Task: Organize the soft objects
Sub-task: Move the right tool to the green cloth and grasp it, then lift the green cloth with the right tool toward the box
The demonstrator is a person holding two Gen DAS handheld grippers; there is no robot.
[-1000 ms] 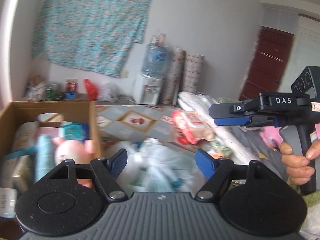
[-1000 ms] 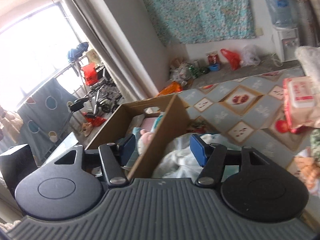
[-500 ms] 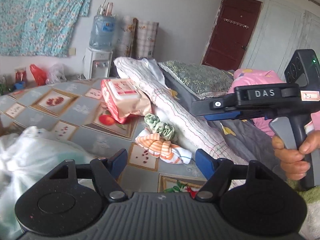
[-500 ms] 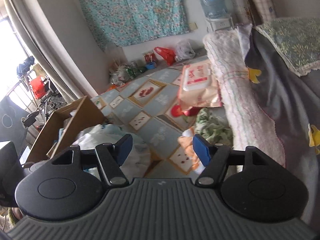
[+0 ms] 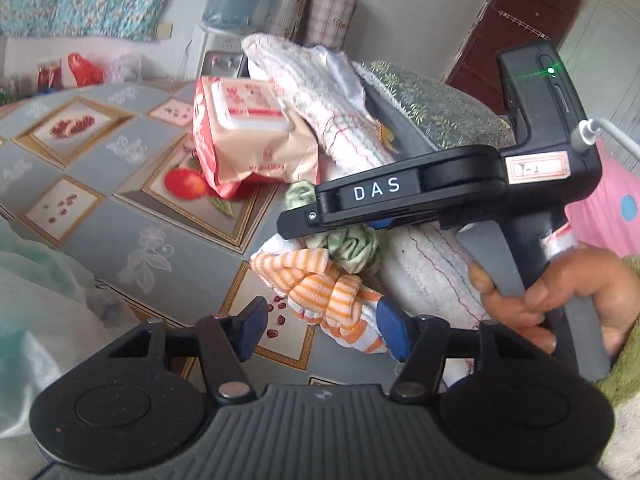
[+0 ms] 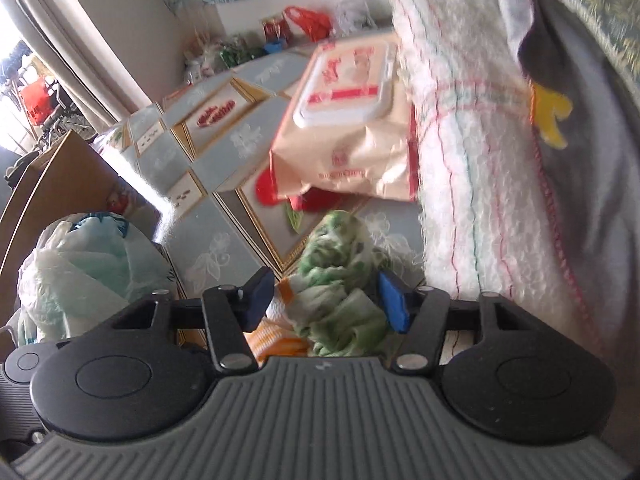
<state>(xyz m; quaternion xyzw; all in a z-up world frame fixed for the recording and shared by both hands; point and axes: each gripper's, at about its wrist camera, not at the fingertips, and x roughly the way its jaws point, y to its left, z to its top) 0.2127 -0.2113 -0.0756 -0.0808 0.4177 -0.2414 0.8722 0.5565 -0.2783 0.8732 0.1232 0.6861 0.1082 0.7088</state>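
**Progress.** Two soft items still lie loose on the patterned bed cover: an orange-striped cloth and a green-patterned cloth. They touch each other, just in front of the wipes pack. A cardboard box, well apart from the wipes pack on its far left in the right wrist view, looks like the likely destination; its contents are not visible here. By this judgement, both pickups and both transfers remain.

**Left gripper**. Jaws about half open and closing. The striped cloth lies between them, against the right finger; the left finger looks clear. No grip yet.

**Right gripper**. Jaws about half open and closing around the green cloth; the pads look near or at the fabric, firm hold not confirmed. A hand holds its handle.

**Edges and room.**
- Right of the wipes pack: rolled white towel, close beside both cloths; little room on that side.
- Left of the wipes pack: open bed cover, then a filled plastic bag standing before the box.
- The two grippers crowd each other over the cloths.
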